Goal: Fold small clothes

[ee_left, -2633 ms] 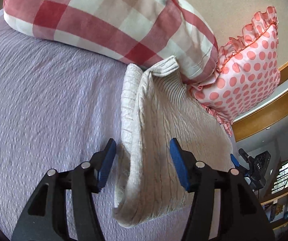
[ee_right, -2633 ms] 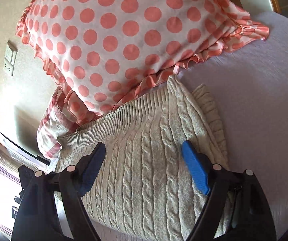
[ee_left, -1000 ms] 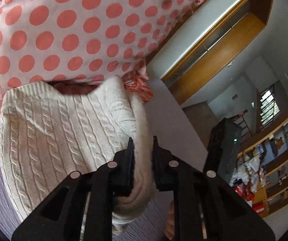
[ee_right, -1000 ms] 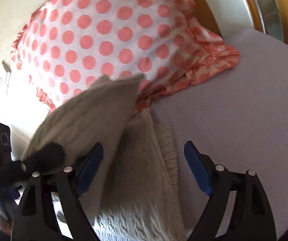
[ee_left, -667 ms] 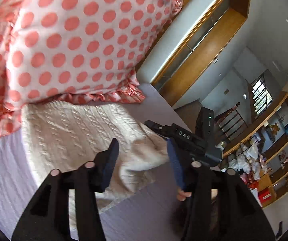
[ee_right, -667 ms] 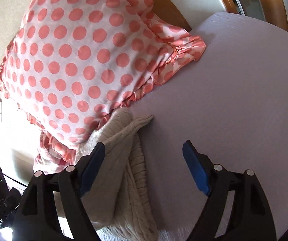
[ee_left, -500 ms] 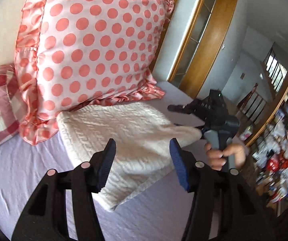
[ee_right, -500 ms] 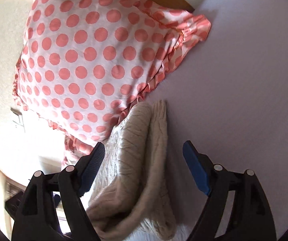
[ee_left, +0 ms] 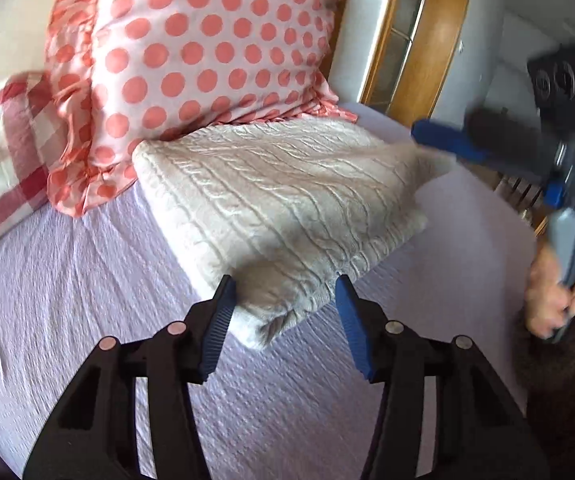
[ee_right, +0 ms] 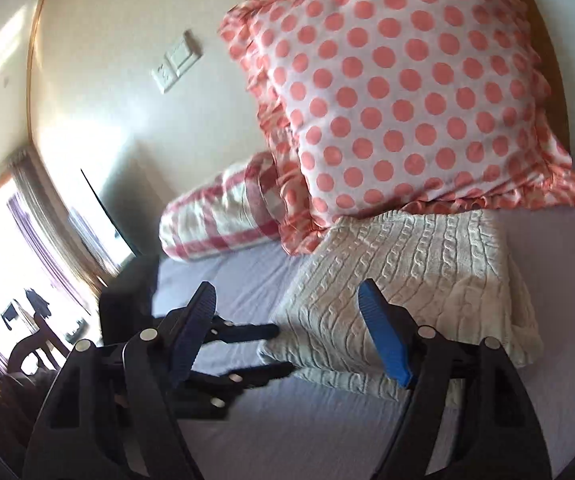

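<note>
On the lilac bedspread (ee_left: pixel 67 280) lies one folded cream sweater (ee_left: pixel 279 208), its far edge against the polka-dot pillow (ee_left: pixel 207 40), one of two pillows. Both grippers, left gripper (ee_left: pixel 283 320) and right gripper (ee_right: pixel 287 332), gape wide, holding nothing.

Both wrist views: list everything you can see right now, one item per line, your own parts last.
Cable-knit sweater: one, cream, folded on the bed, touching the dotted pillow.
Polka-dot pillow: one, white with coral dots, propped at the wall.
Checked pillow: one, red and white, lying beside the dotted one.
Bedsheet: one, pale lilac.
Wall switch plate: one, white, on the cream wall.
Left gripper: black with blue fingers, open, at the sweater's near corner.
Right gripper: black with blue fingers, open, empty.
</note>
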The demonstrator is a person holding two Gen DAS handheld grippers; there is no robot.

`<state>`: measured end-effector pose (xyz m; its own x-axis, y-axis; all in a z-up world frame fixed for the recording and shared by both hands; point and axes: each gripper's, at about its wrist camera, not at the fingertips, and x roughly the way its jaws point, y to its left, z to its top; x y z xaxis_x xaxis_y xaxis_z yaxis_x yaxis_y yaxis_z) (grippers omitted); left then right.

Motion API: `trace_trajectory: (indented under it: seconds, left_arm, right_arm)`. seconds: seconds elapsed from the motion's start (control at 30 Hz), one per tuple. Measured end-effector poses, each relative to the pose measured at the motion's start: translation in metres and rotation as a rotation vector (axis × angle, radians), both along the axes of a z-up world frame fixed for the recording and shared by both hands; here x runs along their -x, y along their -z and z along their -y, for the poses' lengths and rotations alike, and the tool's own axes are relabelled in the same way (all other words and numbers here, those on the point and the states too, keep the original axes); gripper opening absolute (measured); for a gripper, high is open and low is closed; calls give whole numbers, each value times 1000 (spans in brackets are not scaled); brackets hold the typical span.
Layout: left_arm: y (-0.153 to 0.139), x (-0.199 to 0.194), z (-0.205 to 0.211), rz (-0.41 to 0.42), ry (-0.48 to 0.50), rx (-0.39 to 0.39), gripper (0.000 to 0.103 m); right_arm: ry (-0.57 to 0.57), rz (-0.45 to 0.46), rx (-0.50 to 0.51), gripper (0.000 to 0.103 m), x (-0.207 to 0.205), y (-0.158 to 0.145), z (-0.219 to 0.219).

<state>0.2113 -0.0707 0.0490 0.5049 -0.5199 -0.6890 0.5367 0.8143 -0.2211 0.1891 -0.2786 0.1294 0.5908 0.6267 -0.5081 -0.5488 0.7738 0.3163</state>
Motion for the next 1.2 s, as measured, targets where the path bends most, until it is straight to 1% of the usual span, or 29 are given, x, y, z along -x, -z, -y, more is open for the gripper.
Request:
trace_trajectory:
  seconds: [0.03, 0.07, 0.1, 0.13, 0.17, 0.23, 0.3, 0.37, 0.47, 0.53, 0.6, 0.63, 0.67, 0.7, 0.73, 0.77, 0.83, 0.87, 0.9, 0.97, 1.0, 1.03, 1.13, 1.17, 1.2]
  left_arm:
    - [-5, 2, -19, -7, -32, 55, 54]
    - [-10, 5, -38, 0, -65, 97, 57]
    - [-14, 9, -54, 13, -99, 124, 58]
    - [-16, 11, -71, 23, -136, 146, 60]
    - [-16, 13, -87, 21, -172, 171, 62]
    - [-13, 15, -113, -1, -223, 226, 62]
    - [-6, 14, -131, -28, -261, 267, 63]
    - [-1, 14, -143, -43, -280, 293, 63]
    - [7, 10, -151, -76, -292, 337, 63]
    - [12, 8, -153, -96, -292, 357, 63]
    - [15, 8, -155, -112, -295, 373, 63]
    - [16, 8, -157, -118, -297, 386, 64]
    - [16, 9, -159, -120, -301, 397, 64]
    - [16, 9, -161, -121, -305, 409, 64]
    - [16, 10, -164, -124, -310, 421, 65]
    - [17, 9, -166, -128, -315, 432, 65]
    - [19, 8, -170, -140, -323, 456, 65]
    - [20, 8, -173, -140, -332, 466, 65]
    - [21, 8, -175, -144, -335, 479, 65]
    - [22, 7, -178, -151, -340, 497, 65]
    - [23, 7, -179, -155, -342, 502, 65]
    - [23, 7, -180, -157, -344, 504, 65]
    - [23, 7, -179, -156, -338, 504, 65]
    - [23, 7, -178, -153, -333, 500, 65]
    - [21, 7, -176, -147, -320, 495, 65]
  right_arm:
    - [-14, 42, 96, 73, 9, 5, -14]
    - [-29, 80, 189, 69, 16, 10, -29]
    - [-53, 110, 268, 65, 20, 15, -43]
    - [-76, 133, 340, 55, 24, 22, -56]
    - [-90, 150, 403, 50, 26, 29, -67]
    - [-100, 164, 506, 46, 27, 44, -80]
    - [-99, 170, 579, 46, 25, 57, -83]
    - [-83, 197, 637, 46, 27, 65, -85]
    - [-38, 264, 748, 46, 28, 73, -95]
    - [-37, 276, 803, 46, 26, 78, -102]
    - [-31, 309, 880, 43, 27, 85, -110]
    - [-32, 330, 927, 40, 27, 90, -114]
    - [-27, 354, 963, 29, 28, 94, -117]
    - [-9, 369, 987, 21, 27, 96, -119]
    - [4, 366, 970, 13, 25, 94, -119]
    - [16, 360, 935, 10, 24, 90, -117]
    - [42, 340, 837, 8, 22, 75, -113]
    - [44, 329, 765, 8, 22, 65, -111]
    - [40, 312, 682, 8, 23, 53, -108]
    - [3, 258, 564, 8, 22, 42, -108]
    - [-16, 231, 538, 8, 21, 43, -110]
    - [-31, 193, 534, 8, 19, 49, -114]
    - [-34, 91, 583, 9, 13, 71, -119]
    - [-30, 66, 560, 10, 15, 69, -115]
    - [-27, 42, 512, 11, 17, 62, -108]
